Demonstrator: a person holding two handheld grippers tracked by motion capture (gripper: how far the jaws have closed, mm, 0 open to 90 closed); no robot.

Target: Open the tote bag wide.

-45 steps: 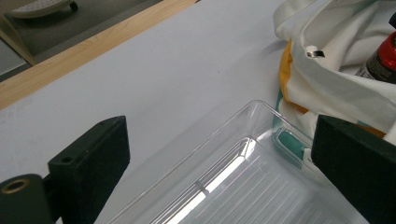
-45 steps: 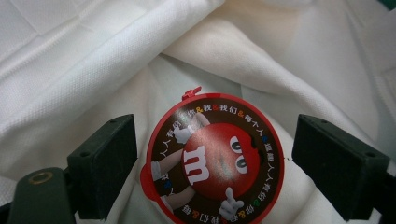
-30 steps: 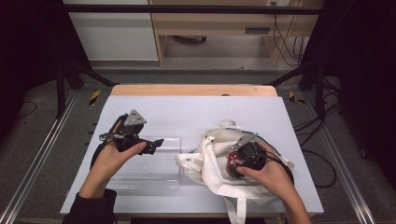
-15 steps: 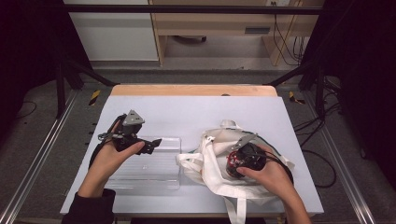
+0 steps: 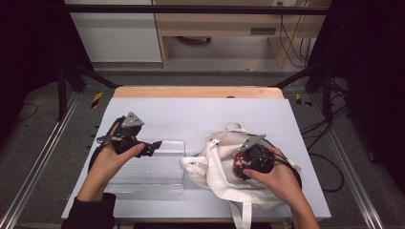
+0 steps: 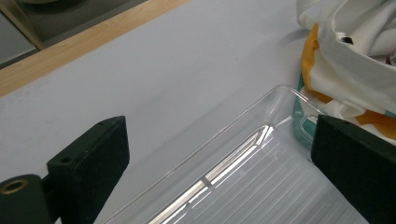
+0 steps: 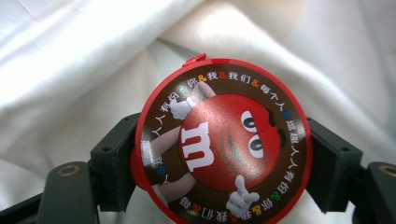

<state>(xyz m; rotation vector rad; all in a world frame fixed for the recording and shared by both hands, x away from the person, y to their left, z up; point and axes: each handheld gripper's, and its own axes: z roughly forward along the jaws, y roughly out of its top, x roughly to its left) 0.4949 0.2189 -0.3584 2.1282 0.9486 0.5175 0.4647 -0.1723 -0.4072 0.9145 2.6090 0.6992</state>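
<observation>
A round red and brown M&M's candy tub (image 7: 223, 140) sits between the jaws of my right gripper (image 7: 224, 161), which is shut on its sides. In the high view this right gripper (image 5: 240, 163) is held over the open white tote bag (image 5: 215, 174) at the table's right. My left gripper (image 5: 152, 146) hovers over the far edge of a clear plastic tray (image 5: 148, 171). In the left gripper view the left gripper (image 6: 222, 172) stands wide open above the clear tray (image 6: 261, 191), with nothing between its jaws. The white bag (image 6: 359, 51) with orange inside lies just beyond the tray's corner.
The pale grey tabletop (image 5: 191, 114) has a wooden strip (image 5: 196, 92) along its far edge. Cables (image 5: 325, 162) trail off the right side. Metal rails (image 5: 43, 157) run along both sides of the table.
</observation>
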